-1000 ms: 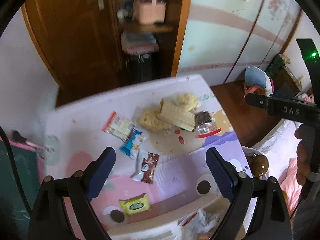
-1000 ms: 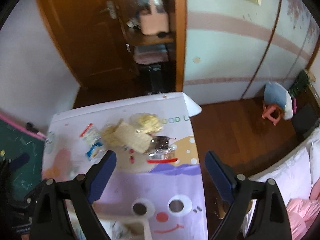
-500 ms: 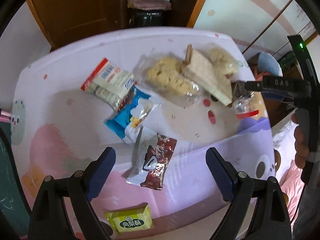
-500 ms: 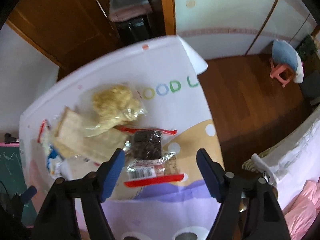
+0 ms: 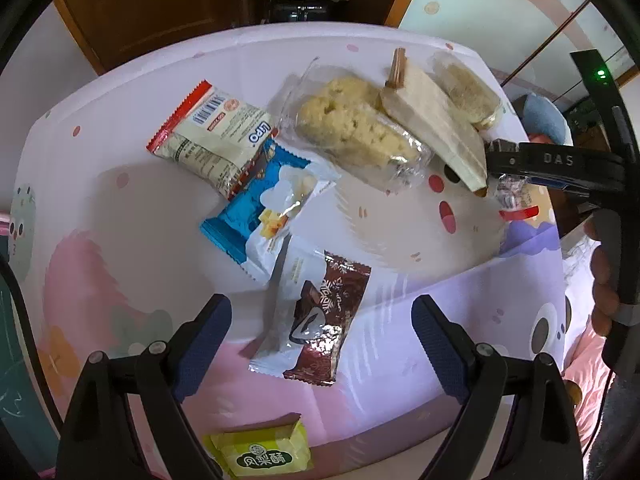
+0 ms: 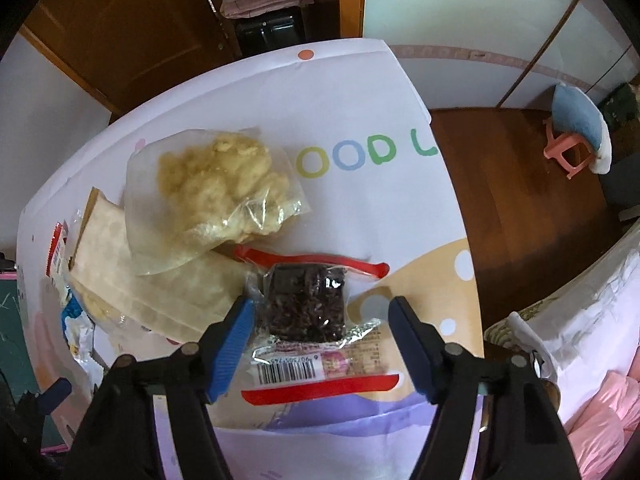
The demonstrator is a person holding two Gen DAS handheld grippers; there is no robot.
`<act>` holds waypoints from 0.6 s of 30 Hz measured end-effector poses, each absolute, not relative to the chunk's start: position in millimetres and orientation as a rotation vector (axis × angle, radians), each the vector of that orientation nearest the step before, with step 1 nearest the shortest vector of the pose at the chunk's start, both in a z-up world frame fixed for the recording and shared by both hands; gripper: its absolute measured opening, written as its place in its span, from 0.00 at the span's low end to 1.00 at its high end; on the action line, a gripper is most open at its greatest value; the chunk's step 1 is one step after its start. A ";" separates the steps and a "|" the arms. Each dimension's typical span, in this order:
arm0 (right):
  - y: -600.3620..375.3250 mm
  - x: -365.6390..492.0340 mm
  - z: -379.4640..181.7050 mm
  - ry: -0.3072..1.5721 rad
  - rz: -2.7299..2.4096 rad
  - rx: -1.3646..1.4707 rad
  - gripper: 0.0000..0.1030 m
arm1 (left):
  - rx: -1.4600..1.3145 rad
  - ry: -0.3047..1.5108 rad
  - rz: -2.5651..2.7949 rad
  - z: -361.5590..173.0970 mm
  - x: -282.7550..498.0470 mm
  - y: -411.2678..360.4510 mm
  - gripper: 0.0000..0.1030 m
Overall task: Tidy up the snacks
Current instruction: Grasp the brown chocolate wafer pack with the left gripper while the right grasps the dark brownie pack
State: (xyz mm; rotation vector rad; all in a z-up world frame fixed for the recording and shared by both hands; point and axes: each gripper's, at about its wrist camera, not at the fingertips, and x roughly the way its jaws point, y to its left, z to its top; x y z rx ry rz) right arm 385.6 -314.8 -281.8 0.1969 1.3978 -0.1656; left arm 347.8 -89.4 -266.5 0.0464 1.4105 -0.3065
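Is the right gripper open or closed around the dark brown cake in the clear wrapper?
Open. The right gripper has its jaws spread on either side of the dark brown cake in the clear wrapper, with gaps visible on both sides.

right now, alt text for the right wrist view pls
The open right gripper straddles a clear packet of dark brownie with red edges on a pastel table. Behind it to the left lie a clear bag of pale crumbly snack and a flat beige packet.
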 end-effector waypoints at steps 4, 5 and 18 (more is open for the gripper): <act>-315.2 381.8 -280.7 1.405 -0.130 0.179 0.56 | 0.063 1.449 -0.306 -276.1 345.3 -91.4 0.88; -315.2 380.0 -281.0 1.415 -0.121 0.180 0.55 | 0.066 1.457 -0.305 -278.1 344.4 -91.7 0.88; -297.4 346.0 -276.5 1.446 -0.014 0.174 0.41 | 0.083 1.466 -0.301 -278.2 329.5 -95.0 0.31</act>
